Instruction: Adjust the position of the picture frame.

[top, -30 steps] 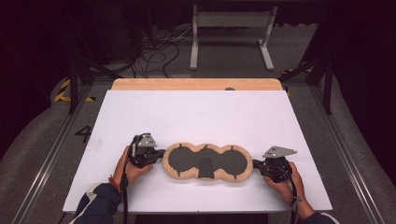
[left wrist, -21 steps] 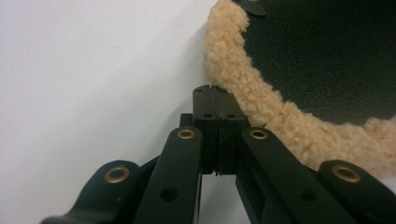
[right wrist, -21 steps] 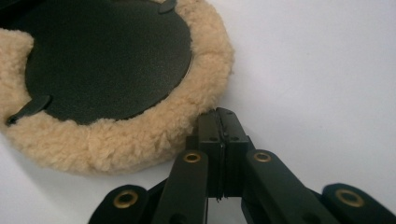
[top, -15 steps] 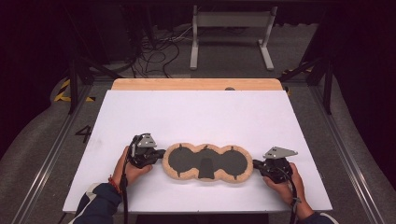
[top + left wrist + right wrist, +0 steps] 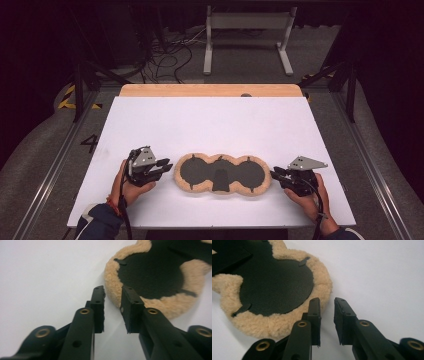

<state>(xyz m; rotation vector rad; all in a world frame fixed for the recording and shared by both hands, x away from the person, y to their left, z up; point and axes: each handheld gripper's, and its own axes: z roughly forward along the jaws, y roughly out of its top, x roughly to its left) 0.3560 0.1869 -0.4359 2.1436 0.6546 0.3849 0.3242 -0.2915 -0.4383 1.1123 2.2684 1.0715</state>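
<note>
- The fleece pad [image 5: 221, 175] lies flat on the white table top [image 5: 210, 125] with its long axis running from 9 o'clock to 3 o'clock in the high view, parallel to the near edge.
- It sits toward the 6 o'clock side of the table top, between the two grippers.
- Its outline is three rounded lobes joined in a row, with a narrowing at each join.
- A tan, woolly border runs all round the edge; inside it is a flat black backing with small black tabs near the rim and a dark flap at the middle lobe.
- The left gripper [image 5: 167, 167] is at the pad's 9 o'clock end, pointing toward 3 o'clock. In the left gripper view its jaws have just been opening and now stand a little apart, with white table showing between them; the fleece rim [image 5: 112, 282] lies just beyond the tips, and no pad presses on it.
- The right gripper [image 5: 274, 175] is at the 3 o'clock end, pointing toward 9 o'clock. Its jaws have likewise just been opening and now stand slightly parted with nothing between them, the fleece edge [image 5: 322, 287] just beside one tip.
</note>
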